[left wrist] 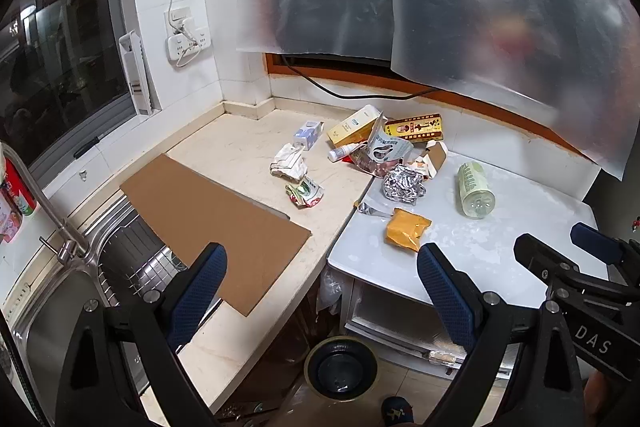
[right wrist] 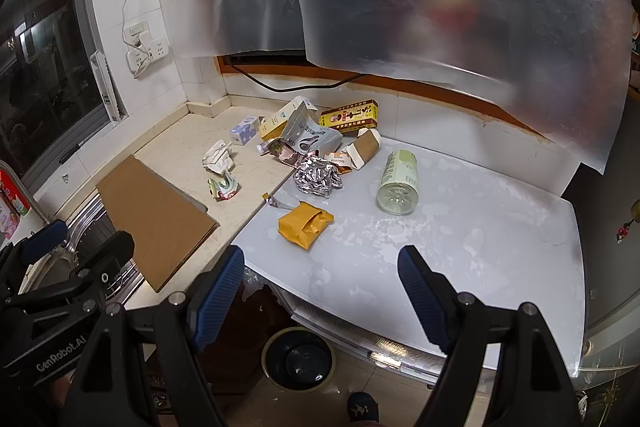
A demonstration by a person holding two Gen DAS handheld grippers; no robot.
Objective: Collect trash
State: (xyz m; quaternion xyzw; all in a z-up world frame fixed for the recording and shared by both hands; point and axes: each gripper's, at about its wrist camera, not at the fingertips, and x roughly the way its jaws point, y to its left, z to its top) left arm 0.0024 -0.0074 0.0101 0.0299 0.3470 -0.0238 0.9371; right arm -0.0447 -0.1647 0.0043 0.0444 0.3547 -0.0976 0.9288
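Trash lies across the counter and white table top (right wrist: pixel 460 251): a yellow packet (left wrist: pixel 406 229) (right wrist: pixel 305 223), crumpled foil (left wrist: pixel 403 183) (right wrist: pixel 316 178), a green-labelled clear bottle (left wrist: pixel 474 190) (right wrist: pixel 398 183) on its side, crumpled paper (left wrist: pixel 289 165) (right wrist: pixel 219 158), a crushed wrapper (left wrist: pixel 305 191) (right wrist: pixel 224 189), and several small boxes behind. A dark bin (left wrist: pixel 341 367) (right wrist: pixel 298 358) stands on the floor below. My left gripper (left wrist: pixel 322 287) is open and empty above the counter edge. My right gripper (right wrist: pixel 322 287) is open and empty over the table's front edge.
A brown cardboard sheet (left wrist: pixel 218 223) (right wrist: pixel 156 215) lies beside the steel sink (left wrist: pixel 100 287) with its faucet (left wrist: pixel 52 215). Translucent plastic sheeting (left wrist: pixel 480 7) hangs over the back wall. A black cable (left wrist: pixel 340 91) runs along the wall. A window is at the left.
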